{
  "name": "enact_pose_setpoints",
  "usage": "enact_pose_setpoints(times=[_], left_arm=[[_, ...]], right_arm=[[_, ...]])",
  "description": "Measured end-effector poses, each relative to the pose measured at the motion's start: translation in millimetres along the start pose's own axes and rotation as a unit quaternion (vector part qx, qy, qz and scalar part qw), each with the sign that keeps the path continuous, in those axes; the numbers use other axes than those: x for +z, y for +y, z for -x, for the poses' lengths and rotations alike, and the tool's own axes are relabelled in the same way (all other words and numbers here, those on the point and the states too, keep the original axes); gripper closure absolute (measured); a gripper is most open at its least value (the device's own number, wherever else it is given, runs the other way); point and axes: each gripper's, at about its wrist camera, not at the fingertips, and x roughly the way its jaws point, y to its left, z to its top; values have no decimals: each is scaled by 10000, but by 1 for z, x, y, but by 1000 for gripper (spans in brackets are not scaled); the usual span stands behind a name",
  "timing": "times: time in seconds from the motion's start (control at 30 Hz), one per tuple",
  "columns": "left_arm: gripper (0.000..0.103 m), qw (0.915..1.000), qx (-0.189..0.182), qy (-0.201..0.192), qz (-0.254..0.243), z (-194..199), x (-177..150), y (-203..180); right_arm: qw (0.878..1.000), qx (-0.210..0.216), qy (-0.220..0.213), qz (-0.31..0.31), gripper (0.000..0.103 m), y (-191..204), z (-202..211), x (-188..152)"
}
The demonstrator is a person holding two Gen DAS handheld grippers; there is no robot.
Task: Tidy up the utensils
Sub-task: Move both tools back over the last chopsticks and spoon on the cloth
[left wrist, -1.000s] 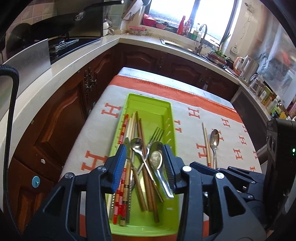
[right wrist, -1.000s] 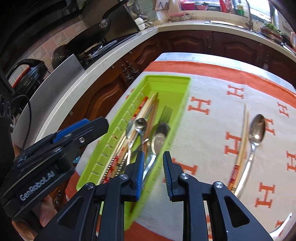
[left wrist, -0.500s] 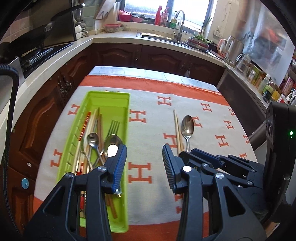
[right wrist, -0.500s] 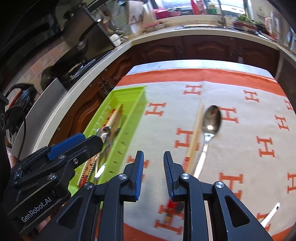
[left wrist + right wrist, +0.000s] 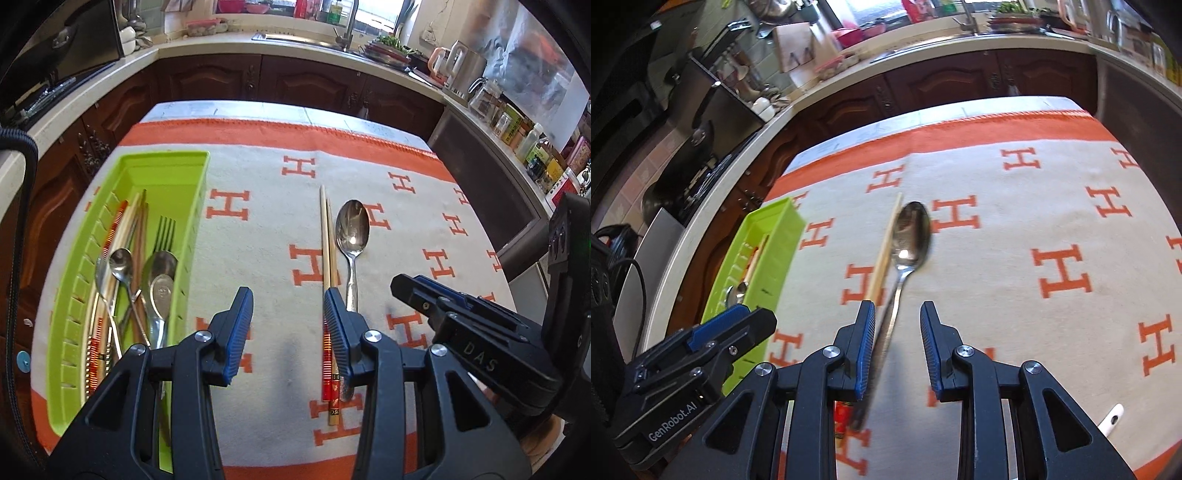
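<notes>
A metal spoon (image 5: 352, 229) and a pair of wooden chopsticks (image 5: 327, 258) with red ends lie side by side on the orange-and-cream cloth. At the left, a green tray (image 5: 162, 162) holds several spoons, a fork and chopsticks. My left gripper (image 5: 287, 306) hangs open over bare cloth, its right finger over the chopsticks' lower half. In the right wrist view my right gripper (image 5: 897, 321) is open above the spoon (image 5: 911, 236). The handle runs under the gap near the left pad, and no pad presses on it. The chopsticks (image 5: 884, 251) pass just left of it.
The cloth-covered table (image 5: 369, 125) is ringed by dark cabinets and a pale counter with a sink (image 5: 343, 33) at the back. Jars and kettles (image 5: 461, 66) line the right counter. A white handle tip (image 5: 1112, 421) pokes in at the near right edge.
Both grippers have swung right, from over the green tray to over the loose chopsticks and spoon. The right jaws stand slightly wider apart.
</notes>
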Motion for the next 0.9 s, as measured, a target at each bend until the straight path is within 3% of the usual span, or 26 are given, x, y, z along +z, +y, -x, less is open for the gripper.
enact_pose_setpoints(times=[0.33,0.7,0.9], left_arm=[[66,9993,-118,338,67,-38,-2,-4],[66,9968,2,753,-284,-72,-12,-27],[66,9970,34,735,-239,-72,-12,-27]], right_arm=[[9997,-11,116,-191,77,-19,-21,0],[9993,36,165,-319,77,-29,-30,-5],[9994,70,130,-325,78,-28,-31,-5]])
